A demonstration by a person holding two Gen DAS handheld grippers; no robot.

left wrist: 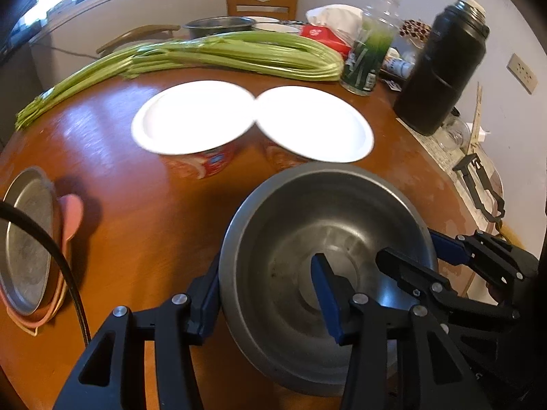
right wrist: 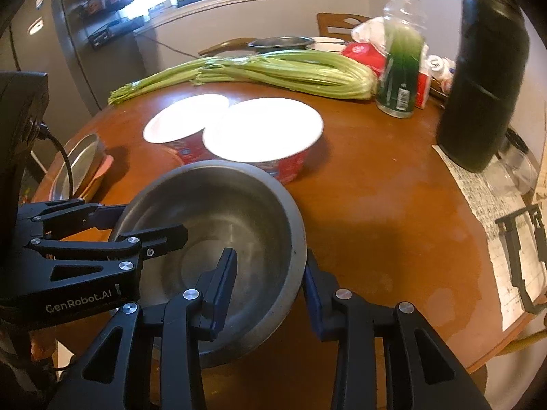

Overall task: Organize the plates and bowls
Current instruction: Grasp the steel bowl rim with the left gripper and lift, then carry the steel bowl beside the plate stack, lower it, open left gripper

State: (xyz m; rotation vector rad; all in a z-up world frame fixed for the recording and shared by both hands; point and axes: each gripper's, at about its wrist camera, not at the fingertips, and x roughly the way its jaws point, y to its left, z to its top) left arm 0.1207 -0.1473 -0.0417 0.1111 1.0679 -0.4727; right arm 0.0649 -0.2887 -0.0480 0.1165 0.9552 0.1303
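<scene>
A steel bowl (left wrist: 307, 225) (right wrist: 218, 205) is at the front of the round wooden table. My left gripper (left wrist: 266, 294) straddles its left rim, one finger inside and one outside. My right gripper (right wrist: 270, 283) straddles its right rim the same way; it also shows in the left wrist view (left wrist: 427, 253). The jaws are wide; whether they press the rim is unclear. Two red paper bowls with white insides (left wrist: 193, 116) (left wrist: 316, 123) stand behind it. A steel plate on pink plates (left wrist: 27, 239) (right wrist: 77, 167) lies at the left edge.
Celery (left wrist: 205, 56) lies across the back. A bottle of green stalks (left wrist: 371, 44), a black flask (left wrist: 441, 68), a red tissue pack (left wrist: 324, 36), another steel bowl (left wrist: 218, 25) and white dishes stand behind. A black holder (right wrist: 523, 256) lies on paper at the right edge.
</scene>
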